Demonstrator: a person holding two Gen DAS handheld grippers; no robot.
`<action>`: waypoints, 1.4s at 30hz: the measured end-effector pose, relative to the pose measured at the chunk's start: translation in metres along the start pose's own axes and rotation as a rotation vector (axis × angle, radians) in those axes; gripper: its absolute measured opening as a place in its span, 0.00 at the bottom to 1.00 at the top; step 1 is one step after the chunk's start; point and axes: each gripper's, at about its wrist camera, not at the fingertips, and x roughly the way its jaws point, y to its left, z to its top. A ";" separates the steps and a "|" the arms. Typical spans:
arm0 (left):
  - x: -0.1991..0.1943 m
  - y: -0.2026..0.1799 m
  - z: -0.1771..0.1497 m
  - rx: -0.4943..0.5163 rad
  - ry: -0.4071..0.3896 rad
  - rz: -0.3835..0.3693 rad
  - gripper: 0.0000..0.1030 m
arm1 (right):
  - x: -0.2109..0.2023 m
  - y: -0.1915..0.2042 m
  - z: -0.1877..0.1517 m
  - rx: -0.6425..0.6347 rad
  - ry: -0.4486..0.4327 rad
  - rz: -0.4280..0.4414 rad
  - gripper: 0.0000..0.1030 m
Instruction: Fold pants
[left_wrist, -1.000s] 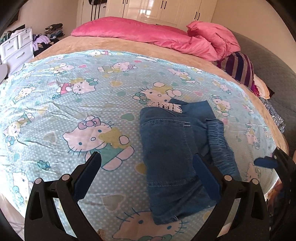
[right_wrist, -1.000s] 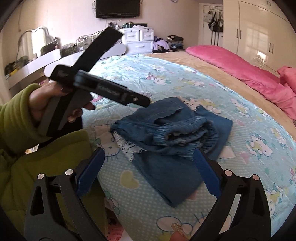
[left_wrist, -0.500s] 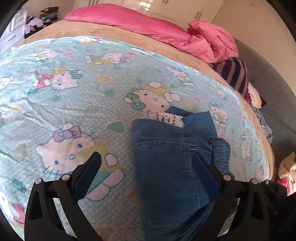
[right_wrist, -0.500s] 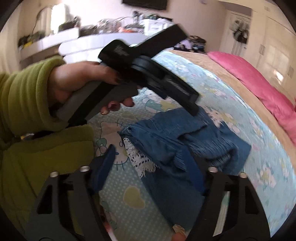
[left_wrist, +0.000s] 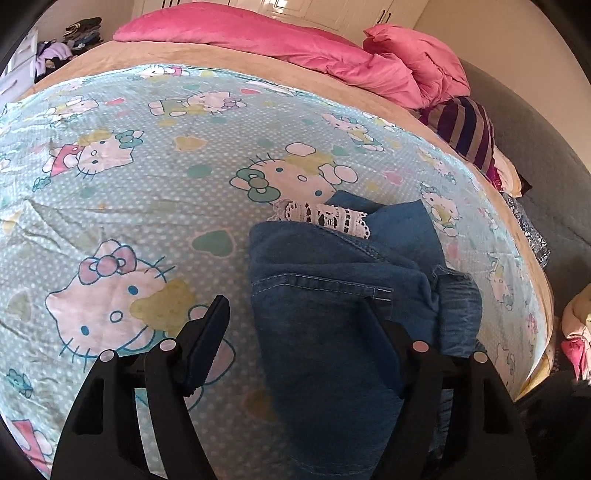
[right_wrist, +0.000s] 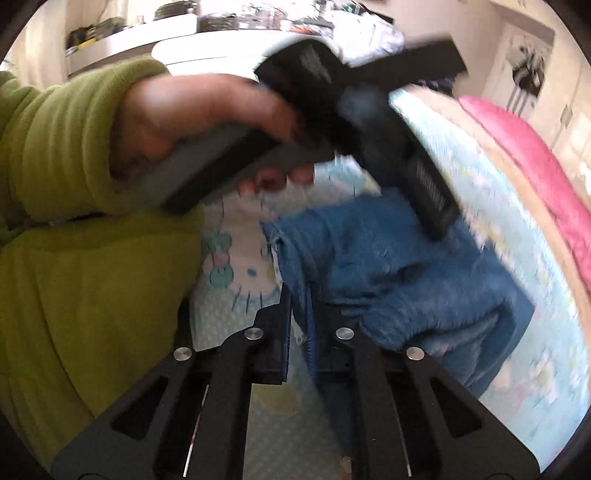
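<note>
We read no brand or writing anywhere; the only print is the cartoon cat pattern on the sheet (left_wrist: 155, 206) covering the bed (left_wrist: 207, 55).

The pants (left_wrist: 332, 314), blue denim and partly folded, lie on the sheet near the bed's near right corner, a strip of white lace (left_wrist: 325, 218) showing at their far edge.

The left gripper (left_wrist: 295, 332) is spread but closing: its left finger sits over bare sheet, its right finger over the denim, and the pads do not yet press the cloth between them. The right gripper (right_wrist: 300, 332) is pressed together, pinching an edge of the pants at their near left corner.

In the right wrist view the left hand (right_wrist: 192, 122), in a green sleeve (right_wrist: 66, 147), and its tool cross above the pants and hide part of them; that view is blurred.

Pink bedding (left_wrist: 295, 40) lies along the far side, a striped cushion (left_wrist: 465, 133) at the right edge. The sheet left of and beyond the pants is bare; the bed's edge runs just right of them.
</note>
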 end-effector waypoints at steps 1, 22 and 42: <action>0.001 0.000 -0.001 -0.002 0.000 -0.001 0.70 | 0.001 0.000 -0.002 0.013 -0.007 -0.001 0.04; -0.046 -0.016 -0.005 0.054 -0.100 0.060 0.75 | -0.086 -0.015 0.001 0.171 -0.184 -0.028 0.37; -0.063 -0.019 -0.015 0.076 -0.120 0.119 0.92 | -0.086 -0.091 -0.021 0.523 -0.224 -0.247 0.70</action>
